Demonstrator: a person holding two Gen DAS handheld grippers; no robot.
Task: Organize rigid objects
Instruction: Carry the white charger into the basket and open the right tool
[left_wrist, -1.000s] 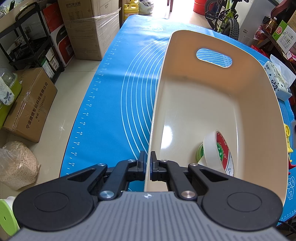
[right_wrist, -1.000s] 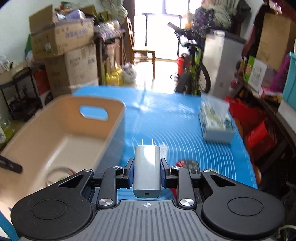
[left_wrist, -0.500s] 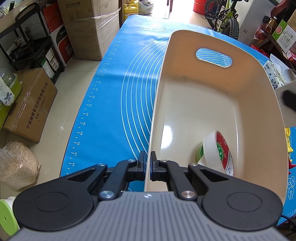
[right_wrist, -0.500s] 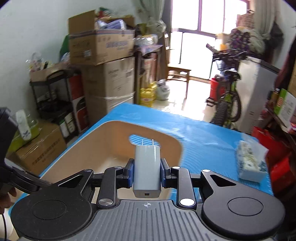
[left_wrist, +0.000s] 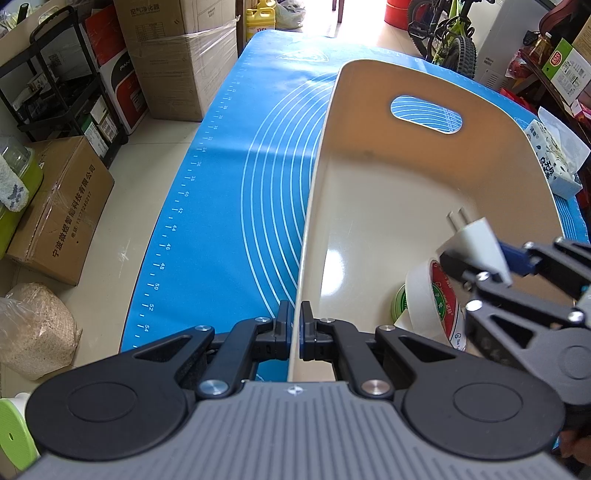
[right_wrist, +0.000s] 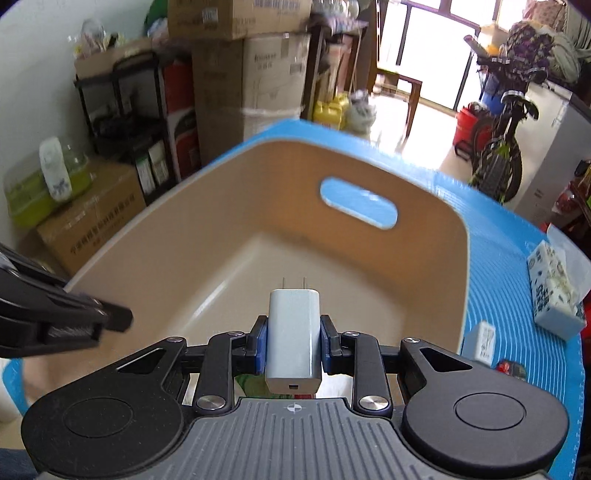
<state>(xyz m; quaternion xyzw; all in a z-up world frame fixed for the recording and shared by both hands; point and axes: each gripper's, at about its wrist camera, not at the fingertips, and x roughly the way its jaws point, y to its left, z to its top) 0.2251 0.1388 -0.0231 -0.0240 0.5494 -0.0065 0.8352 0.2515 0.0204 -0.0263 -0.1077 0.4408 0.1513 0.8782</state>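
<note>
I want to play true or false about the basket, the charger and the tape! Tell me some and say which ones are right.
1. The right gripper is squeezing a white charger. True.
2. The charger is already lying on the bottom of the beige basket. False: it hangs above the inside, held by the gripper.
3. The left gripper pinches the basket's rim. True.
4. The basket has nothing in it. False: a roll of tape stands on its edge inside.
5. The basket sits on a blue mat. True.
6. The tissue pack is inside the basket. False: it lies on the mat outside it.
</note>
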